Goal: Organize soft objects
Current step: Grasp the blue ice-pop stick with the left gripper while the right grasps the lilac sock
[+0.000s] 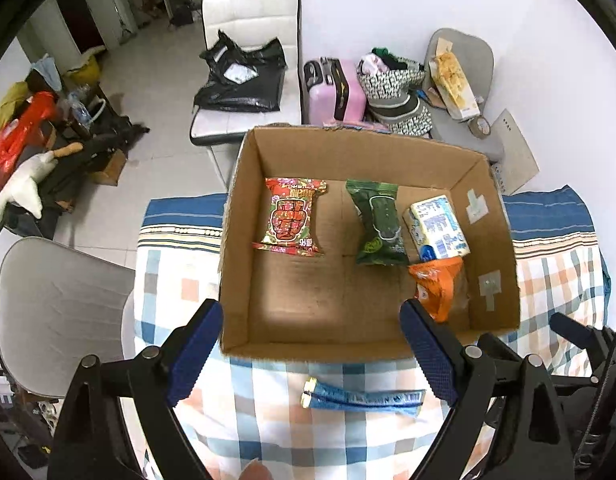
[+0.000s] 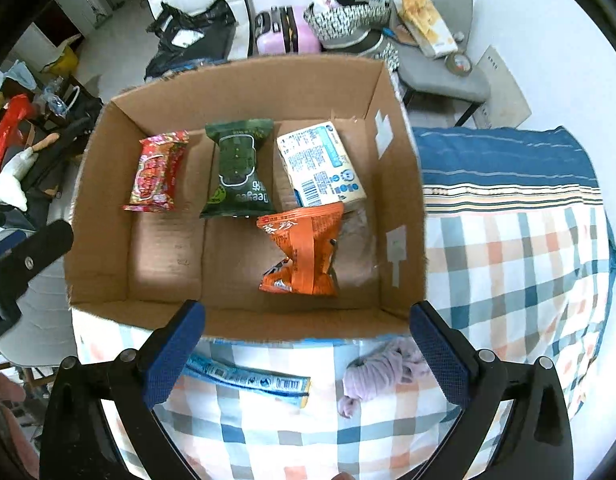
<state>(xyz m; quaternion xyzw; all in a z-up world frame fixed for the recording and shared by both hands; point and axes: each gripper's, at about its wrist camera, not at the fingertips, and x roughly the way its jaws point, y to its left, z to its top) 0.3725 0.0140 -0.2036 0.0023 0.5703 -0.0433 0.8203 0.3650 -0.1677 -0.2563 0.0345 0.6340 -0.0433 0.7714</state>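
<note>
Four soft packets lie in the open brown cardboard box point(image 1: 364, 148) we see from our left gripper point(image 1: 312, 356), its jaws spread wide and empty above a flat blue sachet point(image 1: 364, 400) on the checked cloth point(image 1: 268, 432). From our right gripper point(image 2: 308, 352), equally wide and empty, the orange crinkled snack bag point(image 2: 308, 248) sits nearest inside the box, while a lilac knitted bundle point(image 2: 380, 372) lies outside, near the blue sachet.

The green packet point(image 2: 239, 168) in the cardboard box point(image 2: 402, 200), ahead of the right gripper's fingers and a little to their left, carries white lettering — it reads "Deeyeo", upside down. The orange packet point(image 2: 304, 248), straight ahead between those fingers, shows large white Chinese characters — too distorted to read. Print on the white-and-blue pack point(image 2: 320, 164) beyond it is too small.
</note>
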